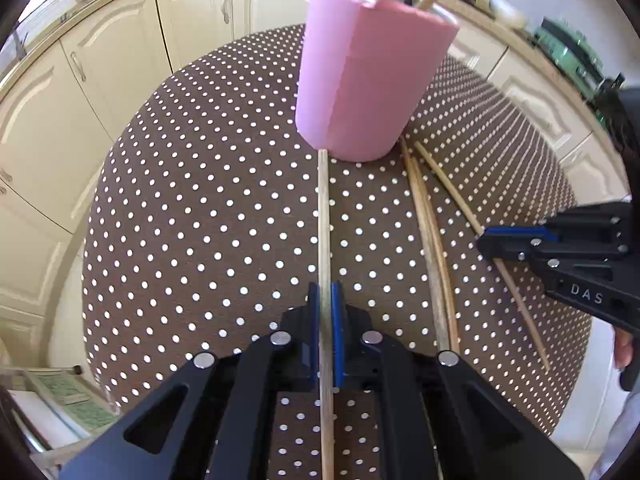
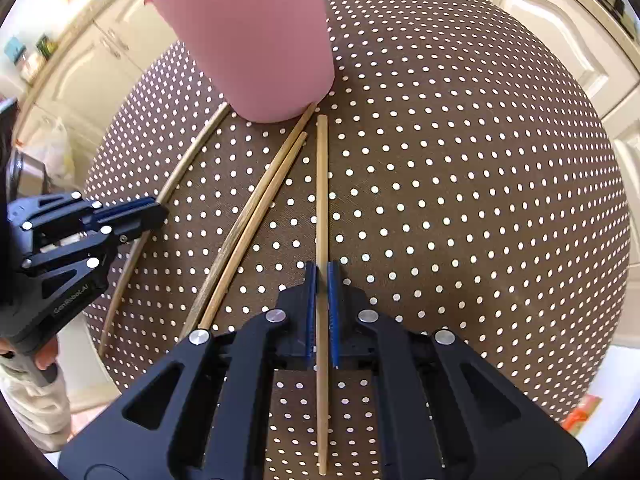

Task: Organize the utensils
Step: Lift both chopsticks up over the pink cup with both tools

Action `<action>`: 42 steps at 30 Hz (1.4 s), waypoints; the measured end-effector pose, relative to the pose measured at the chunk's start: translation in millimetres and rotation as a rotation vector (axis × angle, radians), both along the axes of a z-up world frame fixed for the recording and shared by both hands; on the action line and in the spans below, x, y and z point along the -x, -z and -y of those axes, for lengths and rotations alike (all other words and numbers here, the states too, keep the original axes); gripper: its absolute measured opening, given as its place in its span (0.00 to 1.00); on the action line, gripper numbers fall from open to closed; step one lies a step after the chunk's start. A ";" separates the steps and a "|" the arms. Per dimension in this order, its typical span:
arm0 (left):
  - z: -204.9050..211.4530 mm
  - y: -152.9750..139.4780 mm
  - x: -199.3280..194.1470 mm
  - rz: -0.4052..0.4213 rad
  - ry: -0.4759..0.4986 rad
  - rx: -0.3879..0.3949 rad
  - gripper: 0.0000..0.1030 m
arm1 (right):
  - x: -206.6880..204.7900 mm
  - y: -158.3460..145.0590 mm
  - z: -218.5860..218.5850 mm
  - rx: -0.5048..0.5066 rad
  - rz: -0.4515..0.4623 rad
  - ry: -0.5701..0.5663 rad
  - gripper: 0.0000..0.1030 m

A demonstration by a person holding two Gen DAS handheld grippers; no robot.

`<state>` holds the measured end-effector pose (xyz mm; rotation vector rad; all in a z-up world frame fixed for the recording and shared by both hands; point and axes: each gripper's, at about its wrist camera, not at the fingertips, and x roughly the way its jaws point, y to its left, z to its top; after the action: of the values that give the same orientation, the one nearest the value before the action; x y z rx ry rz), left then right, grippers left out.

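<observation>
A pink cup [image 1: 368, 80] stands on the round brown polka-dot table [image 1: 192, 208] and holds several utensils. My left gripper [image 1: 325, 292] is shut on a wooden chopstick [image 1: 323, 216] that lies on the cloth with its far end at the cup's base. My right gripper [image 2: 322, 270] is shut on another chopstick [image 2: 321, 184] lying flat. Two more chopsticks [image 2: 256, 204] lie side by side between them. The cup also shows in the right wrist view [image 2: 252, 40]. The right gripper shows in the left wrist view [image 1: 486, 240], the left gripper in the right wrist view [image 2: 162, 212].
Cream kitchen cabinets [image 1: 100, 64] curve around behind the table. A folding step stool [image 1: 60, 396] stands below the table's left edge. Counter clutter [image 1: 568, 48] sits at the far right.
</observation>
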<state>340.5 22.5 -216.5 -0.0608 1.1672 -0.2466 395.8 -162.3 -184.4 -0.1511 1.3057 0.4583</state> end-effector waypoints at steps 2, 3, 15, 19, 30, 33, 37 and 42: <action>-5.5 -1.6 7.8 0.041 -0.010 0.037 0.06 | 0.3 0.0 7.3 -0.048 0.013 0.000 0.06; -9.6 -3.4 13.3 0.073 -0.018 0.050 0.06 | 1.8 1.1 13.2 -0.065 0.017 0.003 0.06; -16.8 -50.2 76.8 0.419 -0.078 0.085 0.06 | 37.6 -40.1 90.8 -0.313 0.228 0.070 0.06; -13.1 -71.7 89.4 0.576 -0.082 0.081 0.06 | 44.8 -63.3 106.3 -0.381 0.321 0.086 0.06; -16.6 -132.8 77.2 0.912 -0.128 0.193 0.06 | 57.4 -103.6 79.4 -0.521 0.623 0.094 0.06; -14.0 -144.3 64.9 0.965 -0.149 0.212 0.06 | 54.1 -111.0 72.4 -0.554 0.694 0.097 0.06; -13.0 -153.7 48.8 1.029 -0.169 0.259 0.06 | 47.1 -123.8 59.7 -0.608 0.775 0.108 0.06; -13.8 -164.1 30.5 1.121 -0.197 0.323 0.06 | 31.7 -138.5 55.4 -0.652 0.858 0.135 0.06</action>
<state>310.0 36.3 -52.4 -0.2804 -0.0025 -0.2381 364.1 -217.7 -45.9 0.2673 0.2869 0.5910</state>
